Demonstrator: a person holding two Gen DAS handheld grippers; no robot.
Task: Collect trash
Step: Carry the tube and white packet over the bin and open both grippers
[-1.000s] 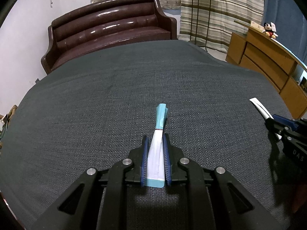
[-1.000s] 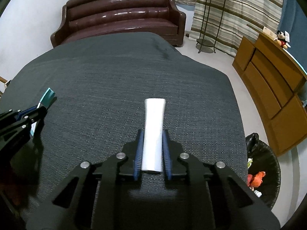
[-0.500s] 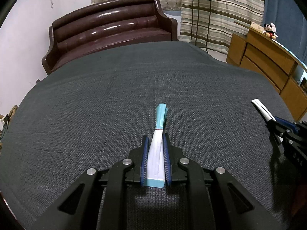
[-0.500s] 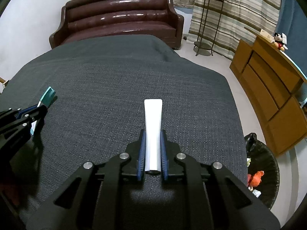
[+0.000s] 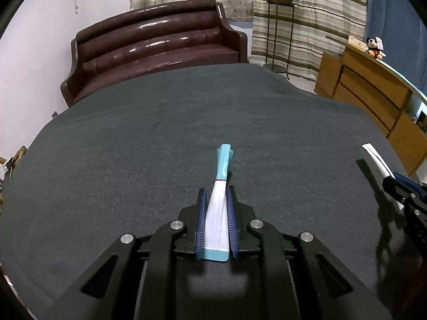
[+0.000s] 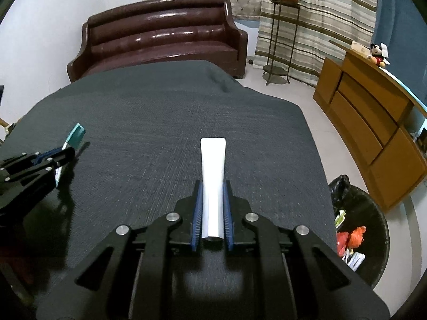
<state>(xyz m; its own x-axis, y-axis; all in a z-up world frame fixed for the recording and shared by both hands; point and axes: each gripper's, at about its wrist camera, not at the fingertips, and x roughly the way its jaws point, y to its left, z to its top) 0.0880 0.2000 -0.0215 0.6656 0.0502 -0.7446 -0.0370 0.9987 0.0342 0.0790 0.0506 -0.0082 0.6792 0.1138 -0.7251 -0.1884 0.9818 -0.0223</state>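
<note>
While you are holding both tools above the gray bench (image 5: 133,160), your left claw (image 5: 216,200) is clamping a teal-and-white wrapper (image 5: 220,186), and your right claw (image 6: 212,194) is clamping a white tube (image 6: 212,165). Beside the bench's right edge, a black trash bin (image 6: 373,213) is sitting on the floor.

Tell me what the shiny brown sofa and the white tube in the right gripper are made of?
The shiny dark brown sofa looks like leather or faux leather: glossy, with bright light streaks along its padded ribs. The plain white tube held in the right gripper looks like smooth matte plastic, flattened at its far end like a squeeze tube; I can't be certain.
</note>
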